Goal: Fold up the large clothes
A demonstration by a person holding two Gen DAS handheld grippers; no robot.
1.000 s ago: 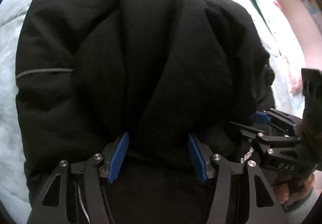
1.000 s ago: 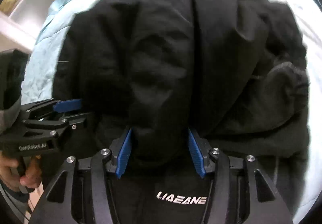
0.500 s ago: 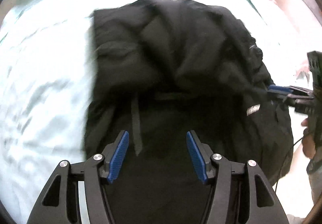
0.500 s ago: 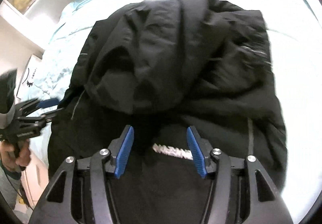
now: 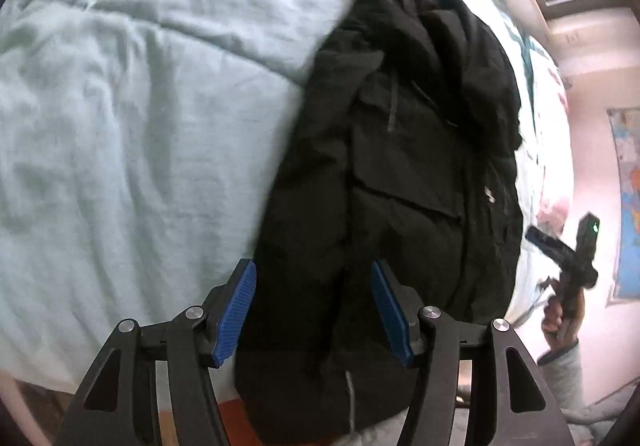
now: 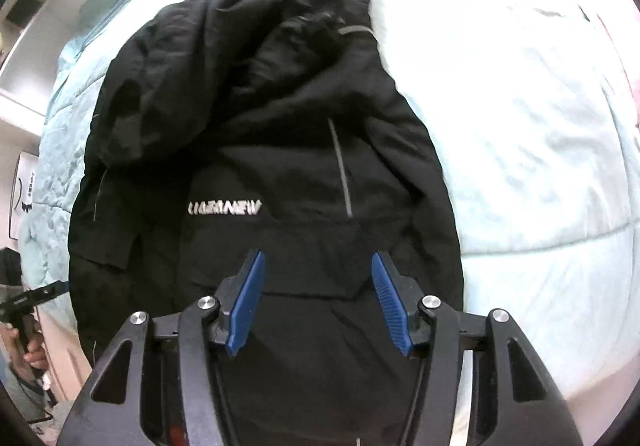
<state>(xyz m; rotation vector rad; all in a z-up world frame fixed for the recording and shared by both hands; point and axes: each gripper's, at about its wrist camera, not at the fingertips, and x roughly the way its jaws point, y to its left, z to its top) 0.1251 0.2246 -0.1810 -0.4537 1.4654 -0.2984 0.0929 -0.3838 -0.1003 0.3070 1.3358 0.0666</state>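
A black puffy jacket (image 5: pixel 400 173) lies folded into a long bundle on the pale blue bed; in the right wrist view (image 6: pixel 256 165) it shows white lettering on its chest and grey stripes. My left gripper (image 5: pixel 314 310) is open and empty, held above the jacket's near end. My right gripper (image 6: pixel 318 302) is open and empty above the jacket's lower front. The right gripper also shows far right in the left wrist view (image 5: pixel 568 258), off the bed. The left gripper shows at the left edge of the right wrist view (image 6: pixel 28 302).
The pale blue quilt (image 5: pixel 132 117) covers the bed left of the jacket, and right of it in the right wrist view (image 6: pixel 520 133). The bed's near edge and floor (image 5: pixel 236 422) lie below my left gripper. A pink wall with a poster (image 5: pixel 628 197) stands at right.
Both grippers let go of the jacket and pulled back and up from it. The jacket now lies folded on the bed. The left view swung to the left over the quilt.
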